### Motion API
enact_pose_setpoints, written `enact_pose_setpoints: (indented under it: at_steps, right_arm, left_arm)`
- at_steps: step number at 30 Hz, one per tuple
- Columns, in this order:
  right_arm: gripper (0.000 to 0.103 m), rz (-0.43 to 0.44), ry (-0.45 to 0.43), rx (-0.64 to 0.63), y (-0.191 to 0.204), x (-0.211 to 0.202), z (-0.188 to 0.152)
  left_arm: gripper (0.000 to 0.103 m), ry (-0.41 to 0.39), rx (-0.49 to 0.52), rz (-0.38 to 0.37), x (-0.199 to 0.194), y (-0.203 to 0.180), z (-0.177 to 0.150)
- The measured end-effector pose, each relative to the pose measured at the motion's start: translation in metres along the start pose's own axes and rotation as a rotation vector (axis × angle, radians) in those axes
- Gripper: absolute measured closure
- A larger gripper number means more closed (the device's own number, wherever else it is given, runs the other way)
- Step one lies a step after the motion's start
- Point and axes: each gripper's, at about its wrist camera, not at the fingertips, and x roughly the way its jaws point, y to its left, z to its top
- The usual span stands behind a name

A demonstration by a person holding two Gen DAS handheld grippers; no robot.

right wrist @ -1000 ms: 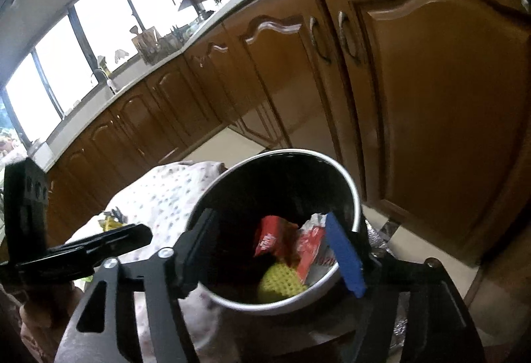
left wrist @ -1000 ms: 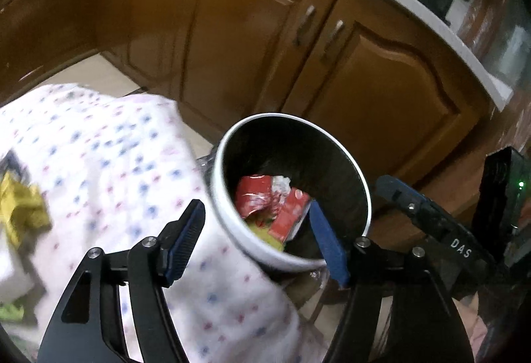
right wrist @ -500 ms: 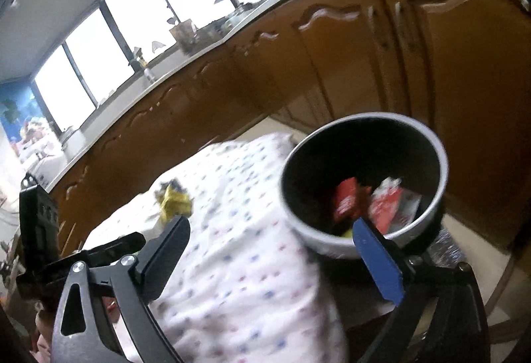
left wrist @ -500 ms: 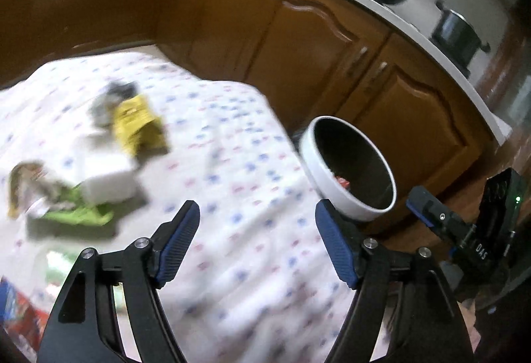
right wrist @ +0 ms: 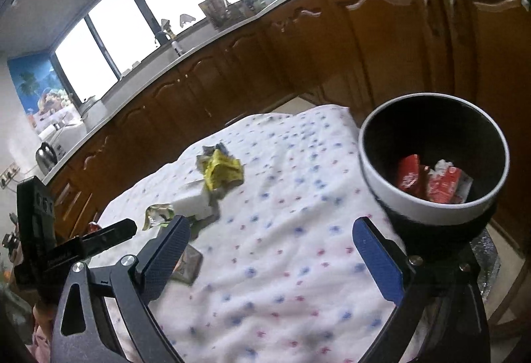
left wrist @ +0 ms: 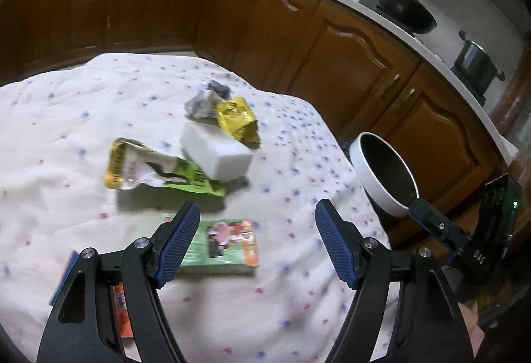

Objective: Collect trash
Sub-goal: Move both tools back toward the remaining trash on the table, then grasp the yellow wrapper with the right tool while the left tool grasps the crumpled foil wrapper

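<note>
Your bench [left wrist: 83,137], under its dotted cloth [right wrist: 282,230], fills both views, and the cabinets [left wrist: 348,64] wrap round its far and right sides with a strip of floor [right wrist: 288,102] between. The cloth's right edge drops off just before the bin [right wrist: 431,163], which sits beside that corner, white-rimmed, dark inside, with red wrappers [right wrist: 431,180] lying at the bottom. Open cloth runs from your right tool [right wrist: 278,250] all the way to the far edge, nothing on it.

Your left tool [left wrist: 257,238] hangs over the near cloth, wide and empty, its jaws opened a touch further in the last second. Right tool: jaws just swung wide too, nothing between them.

The trash bunches left of centre. A white block [left wrist: 215,153] lies in the middle, a green pouch [left wrist: 159,172] tucked against its near side, a yellow wrapper [left wrist: 237,120] and a grey scrap [left wrist: 202,102] at its far side. Nearer you, a green packet [left wrist: 225,246] lies flat just ahead of the left tool's left finger [left wrist: 179,243]. An orange piece [left wrist: 121,310] peeks out behind that finger's arm.
</note>
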Motion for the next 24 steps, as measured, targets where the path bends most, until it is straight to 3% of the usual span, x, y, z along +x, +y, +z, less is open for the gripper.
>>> enact_pose_setpoints:
  at_steps: [9,16,18,22,24]
  right_arm:
    - [0.004,0.029,0.023,-0.040,0.026,0.017,0.010]
    - [0.005,0.071,0.043,-0.074,0.044,0.043,0.028]
    - [0.008,0.078,0.054,-0.096,0.050,0.053,0.033]
    - [0.029,0.075,0.088,-0.130,0.062,0.079,0.044]
    - [0.033,0.070,0.108,-0.142,0.066,0.096,0.049]
  left_arm:
    - [0.029,0.011,-0.009,0.043,-0.006,0.031,0.014]
    - [0.029,0.022,0.037,0.099,0.003,0.050,0.044]
    - [0.029,0.029,0.057,0.102,0.008,0.055,0.056]
    - [0.029,0.039,0.104,0.137,0.023,0.060,0.079]
    - [0.029,0.046,0.106,0.149,0.032,0.063,0.088]
